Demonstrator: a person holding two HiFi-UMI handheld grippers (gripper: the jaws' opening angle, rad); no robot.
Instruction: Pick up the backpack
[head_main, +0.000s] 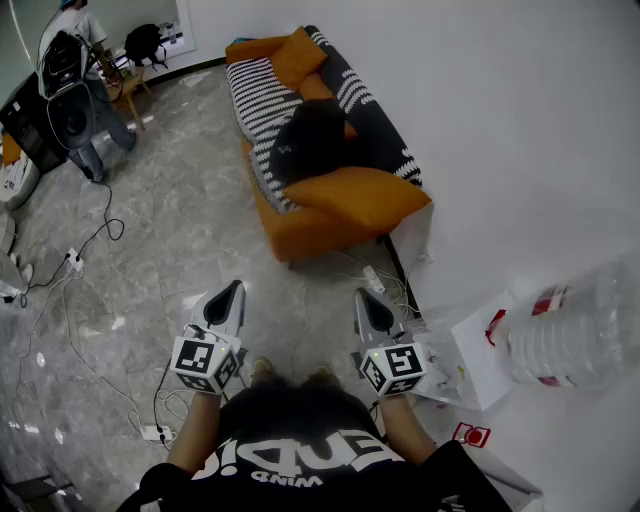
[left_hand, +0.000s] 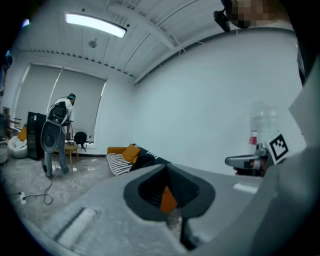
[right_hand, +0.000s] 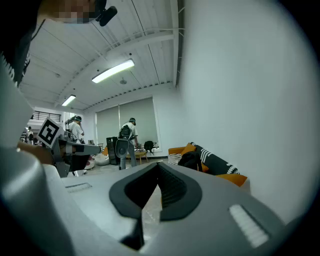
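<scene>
A black backpack (head_main: 310, 145) lies on the seat of the orange sofa (head_main: 330, 215). On the near side of the sofa, above the marble floor (head_main: 180, 230), the left claw (head_main: 234, 291) and right claw (head_main: 364, 298) point toward it, both closed and empty

Both arms reach forward side by side, left gripper (head_main: 232, 292) and right gripper (head_main: 366, 300) with fingers closed, empty.

Backpack (head_main: 308, 142) detail too dark (jug (head_main: 572, 330) edge-cropped).

We wear a black T-shirt (head_main: 300, 435) with white lettering; our left gripper (head_main: 235, 290) and right gripper (head_main: 363, 297) are grey, with black-and-white marker cubes (head_main: 205, 365).
</scene>
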